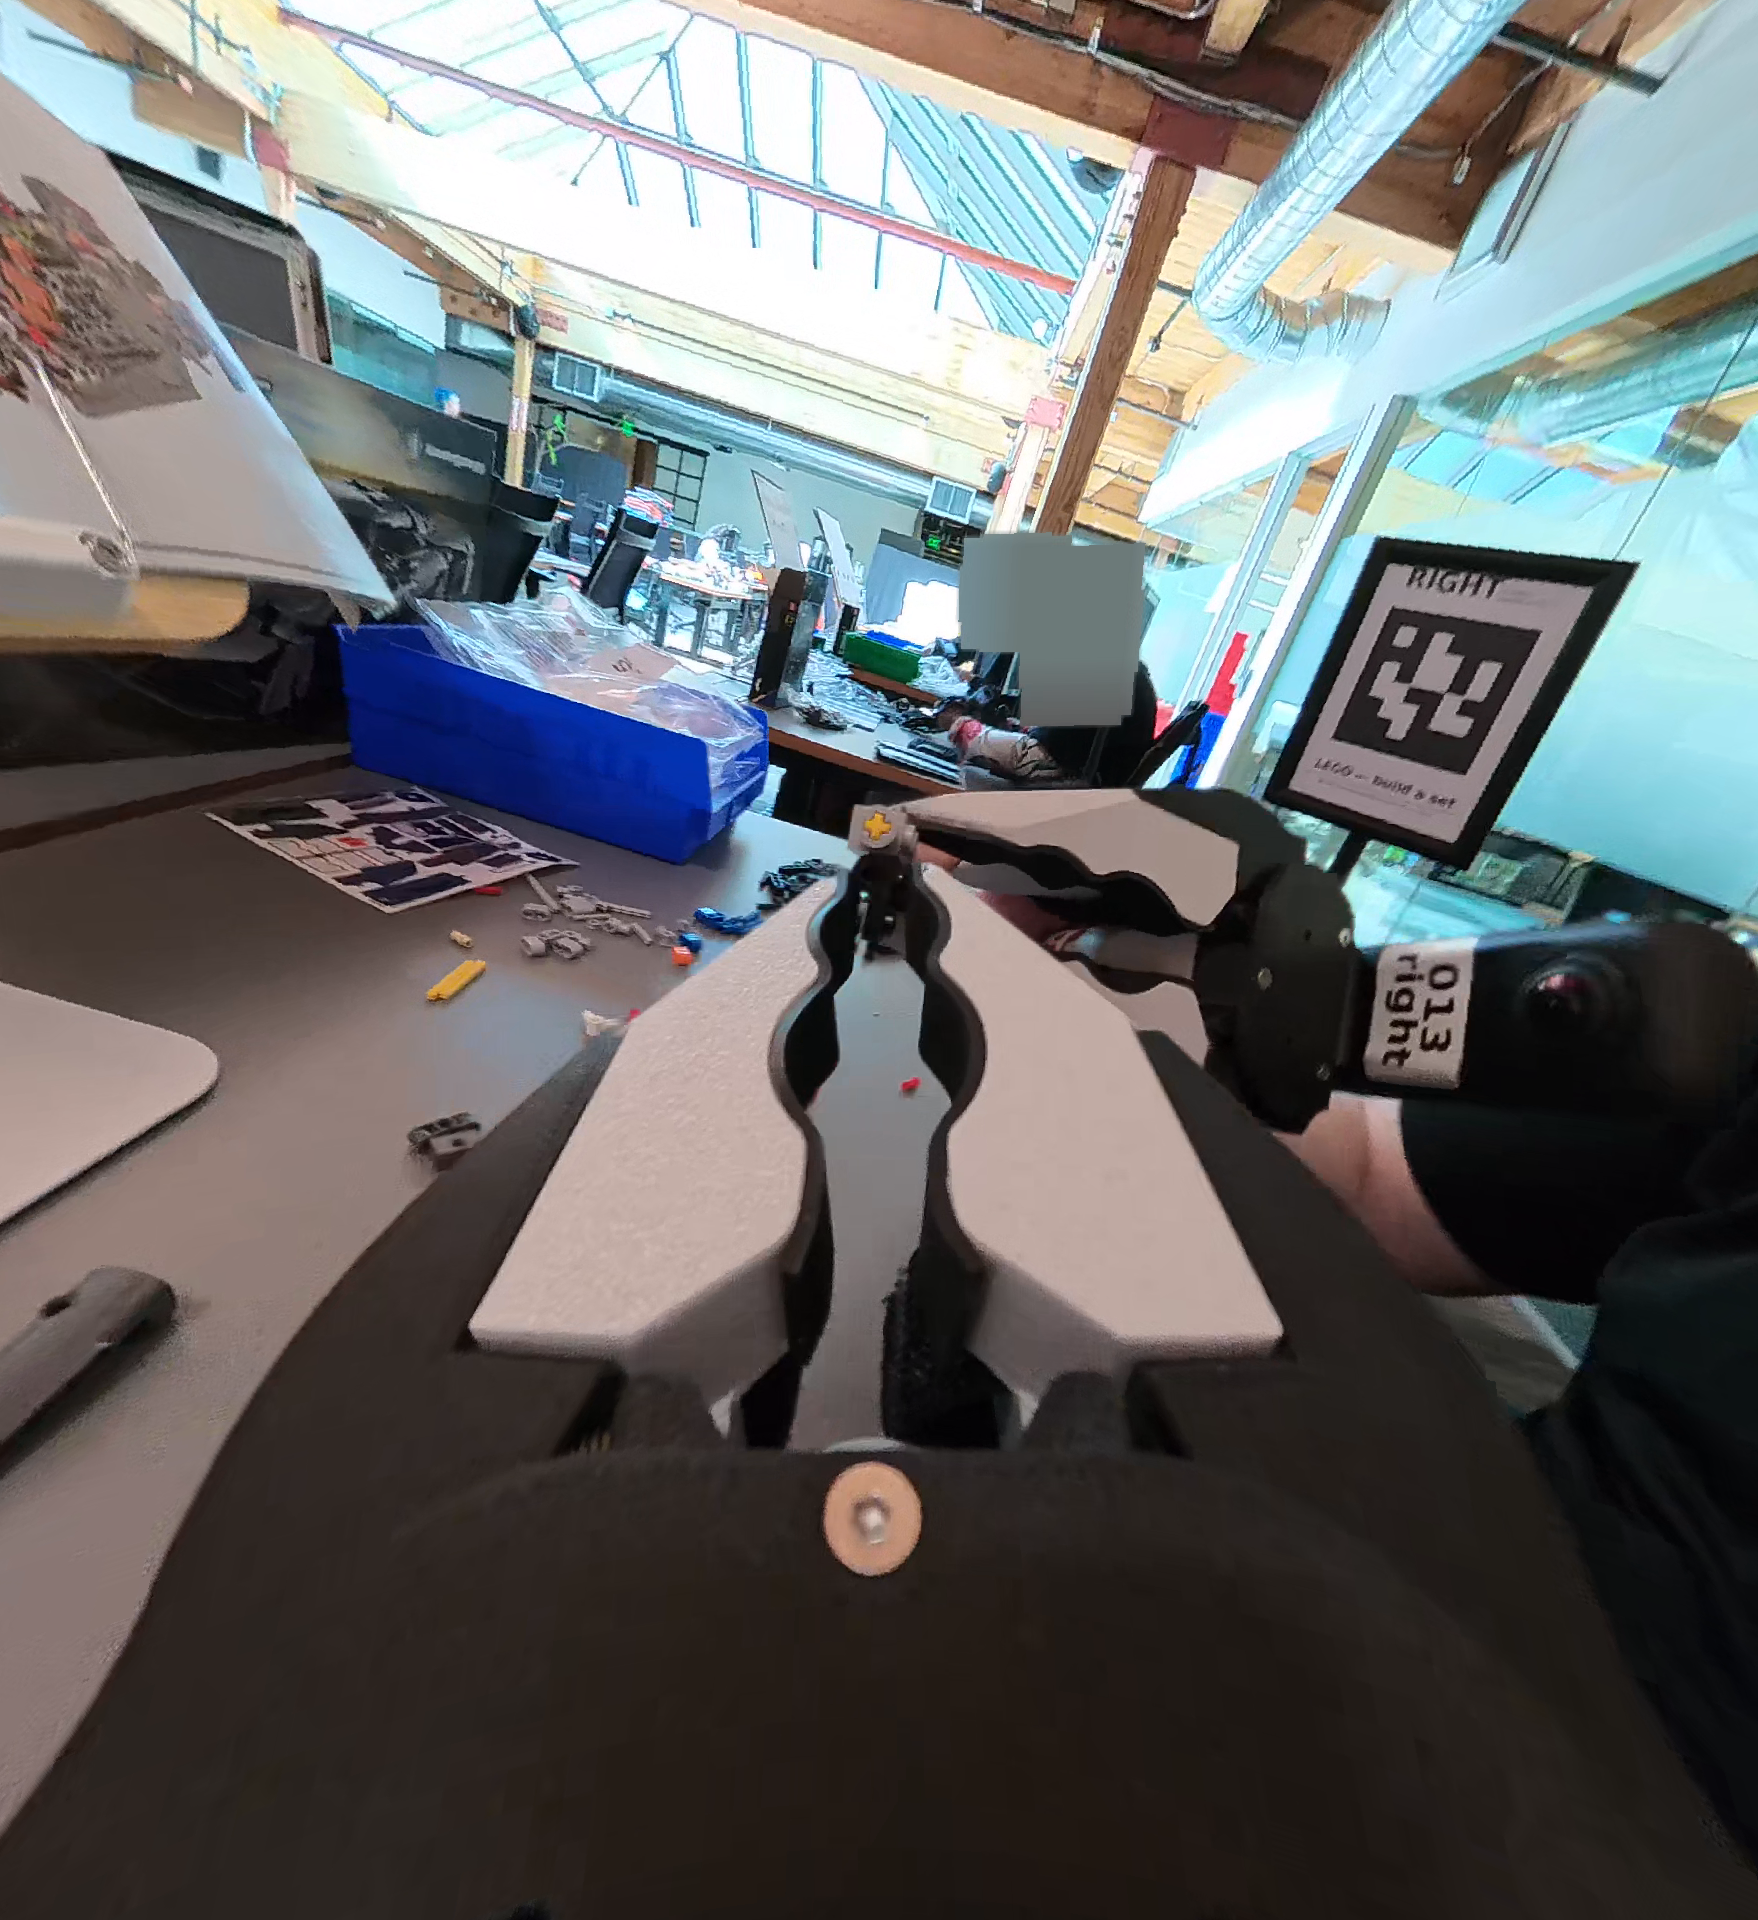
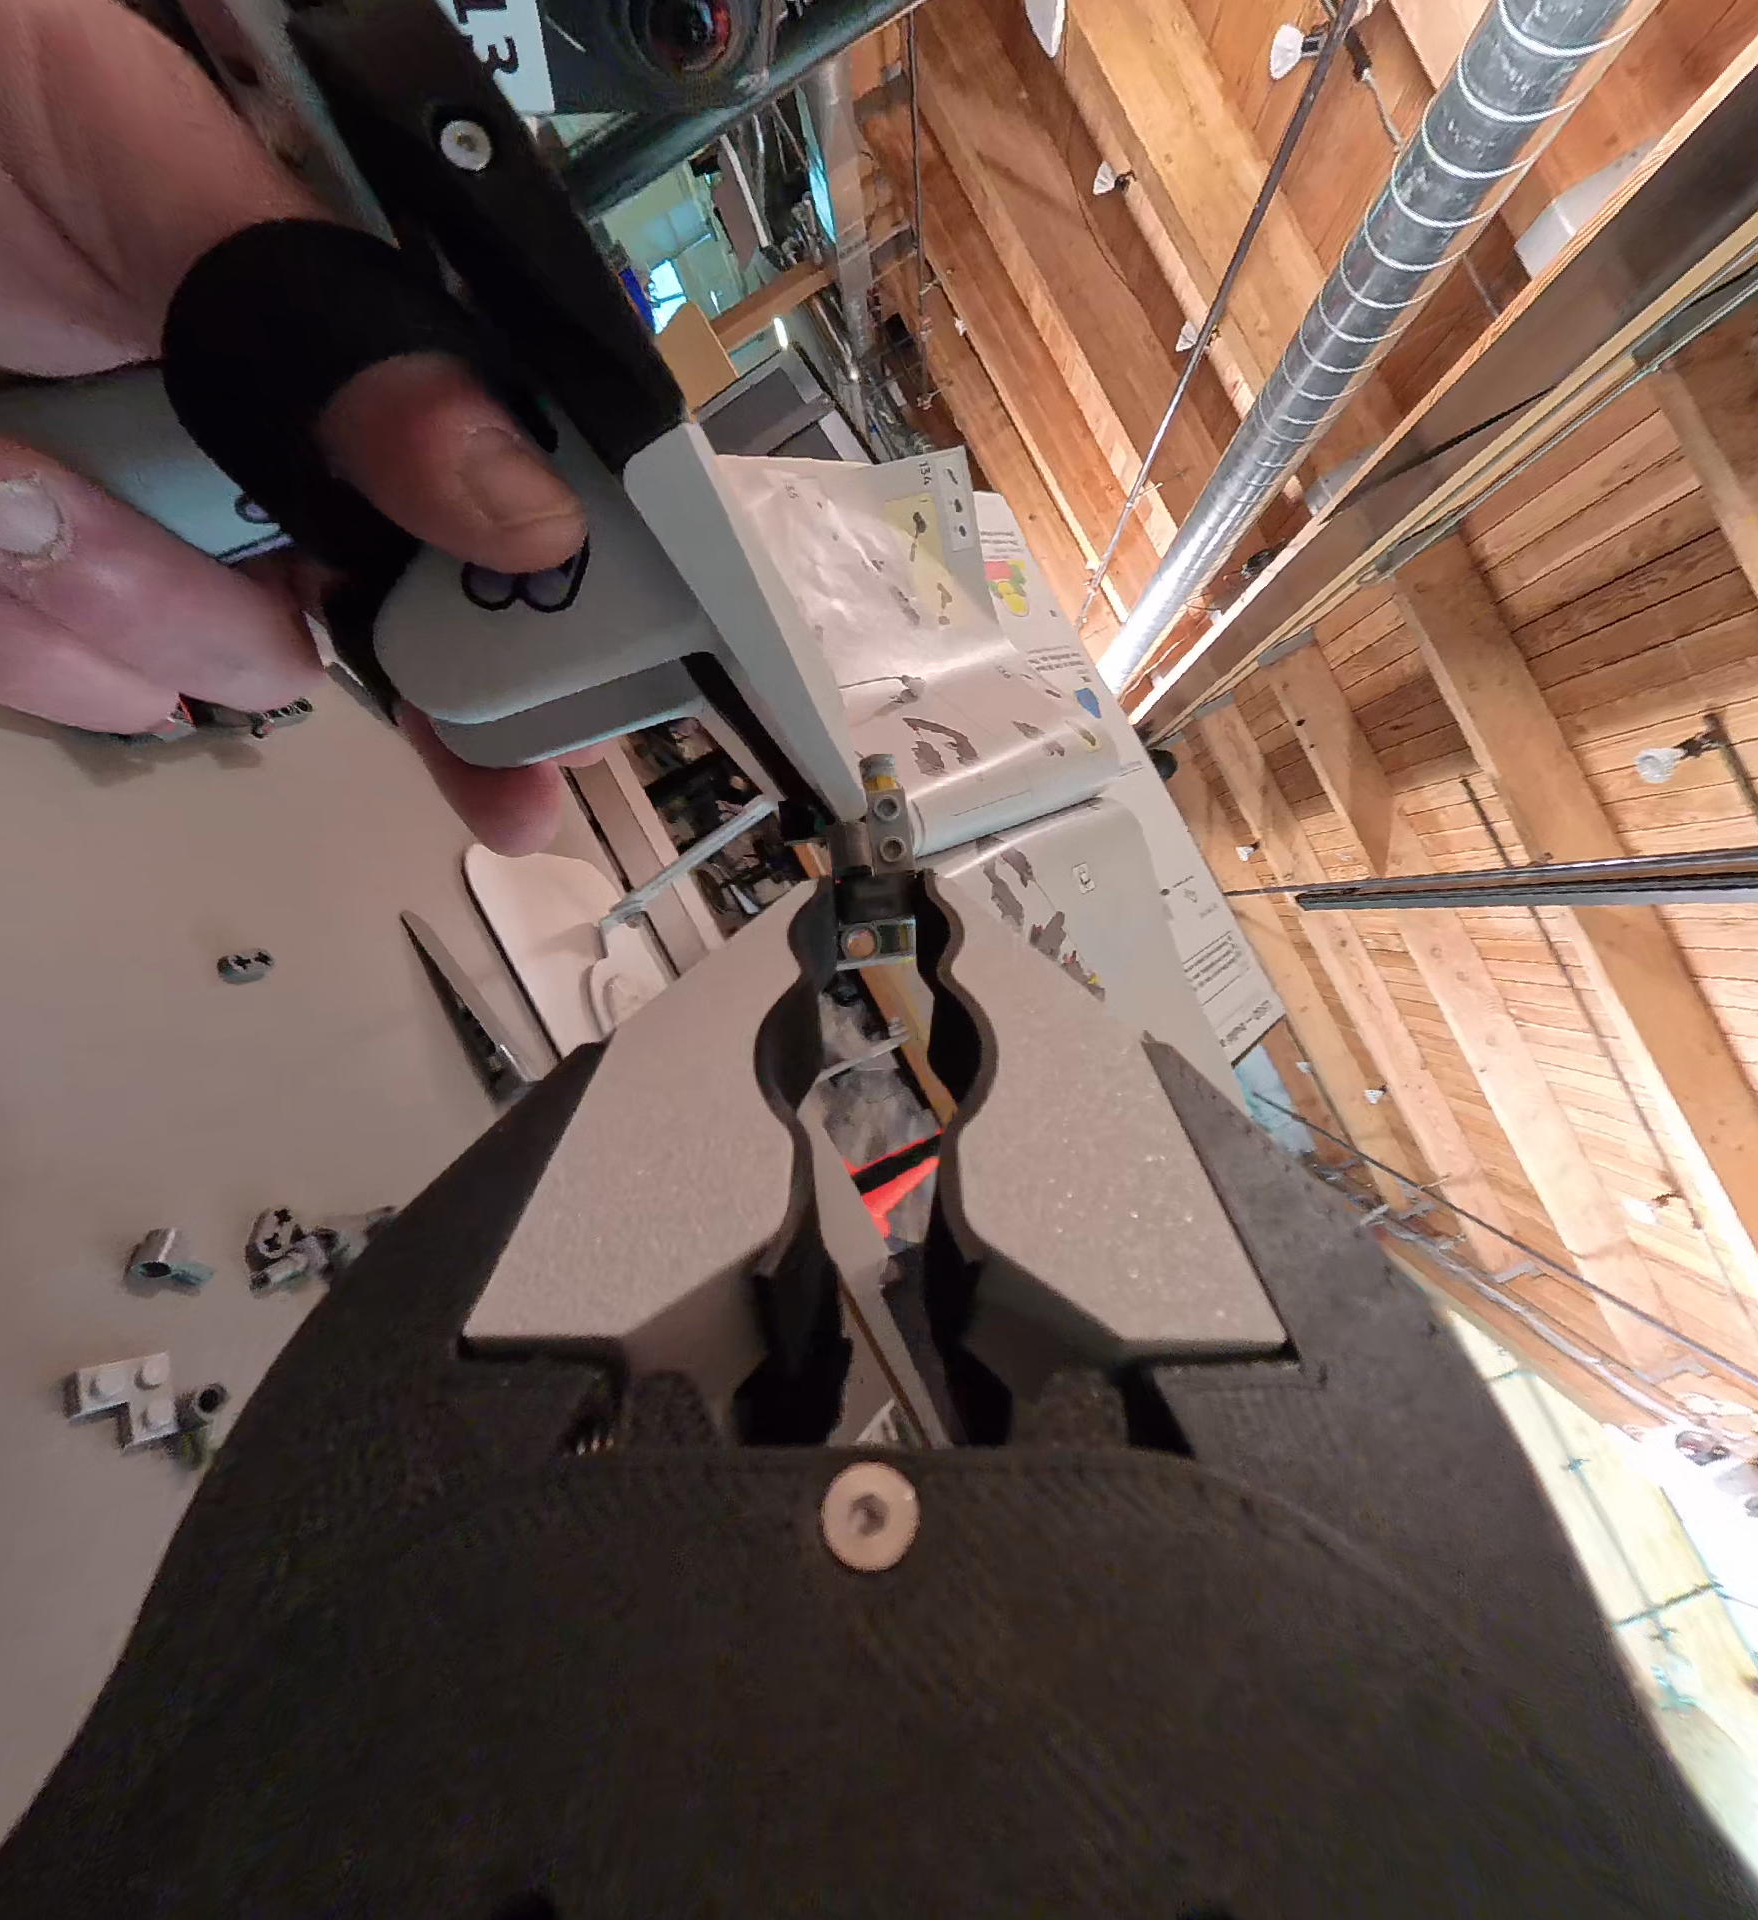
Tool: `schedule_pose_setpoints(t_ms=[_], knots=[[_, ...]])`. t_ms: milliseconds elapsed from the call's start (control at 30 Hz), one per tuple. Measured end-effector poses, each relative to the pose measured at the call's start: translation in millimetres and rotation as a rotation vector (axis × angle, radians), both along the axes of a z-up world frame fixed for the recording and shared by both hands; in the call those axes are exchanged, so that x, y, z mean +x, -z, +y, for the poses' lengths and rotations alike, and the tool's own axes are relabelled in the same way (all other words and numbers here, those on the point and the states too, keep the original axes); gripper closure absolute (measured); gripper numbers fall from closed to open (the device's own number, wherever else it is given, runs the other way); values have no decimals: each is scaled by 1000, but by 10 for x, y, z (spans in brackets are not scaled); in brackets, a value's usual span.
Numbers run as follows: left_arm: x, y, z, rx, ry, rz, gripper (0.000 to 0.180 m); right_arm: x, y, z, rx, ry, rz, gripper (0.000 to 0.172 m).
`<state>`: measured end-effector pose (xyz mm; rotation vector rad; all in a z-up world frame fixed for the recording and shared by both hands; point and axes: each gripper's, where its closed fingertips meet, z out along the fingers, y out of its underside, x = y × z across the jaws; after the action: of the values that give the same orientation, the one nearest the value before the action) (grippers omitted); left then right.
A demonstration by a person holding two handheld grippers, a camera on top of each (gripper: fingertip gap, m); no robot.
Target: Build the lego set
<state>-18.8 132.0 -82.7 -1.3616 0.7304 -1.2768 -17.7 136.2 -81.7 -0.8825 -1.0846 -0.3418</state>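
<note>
— Presently, the left gripper [image 1: 880,883]?
— Narrow, pads clamped on a small dark piece [image 1: 877,896] above the grey table [image 1: 231,977].
— The right gripper [image 2: 867,914]?
— Narrow, gripping the adjoining grey brick assembly [image 2: 875,940].

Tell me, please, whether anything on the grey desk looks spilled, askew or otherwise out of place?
Yes: small grey, blue, black and orange building pieces lie strewn loose across the grey desk rather than in the blue plastic bin; a yellow rod lies apart, and a tiny red piece sits alone.
</note>
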Motion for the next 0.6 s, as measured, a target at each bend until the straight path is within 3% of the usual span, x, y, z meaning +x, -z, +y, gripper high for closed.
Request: schedule_pose_setpoints(t_ms=[233, 600], knots=[[5, 50, 45, -68, 11, 1, 174, 0, 42, 45, 61, 39, -78, 160], [15, 32, 17, 41, -22, 66, 174, -3, 8, 29, 9, 2, -49, 161]])
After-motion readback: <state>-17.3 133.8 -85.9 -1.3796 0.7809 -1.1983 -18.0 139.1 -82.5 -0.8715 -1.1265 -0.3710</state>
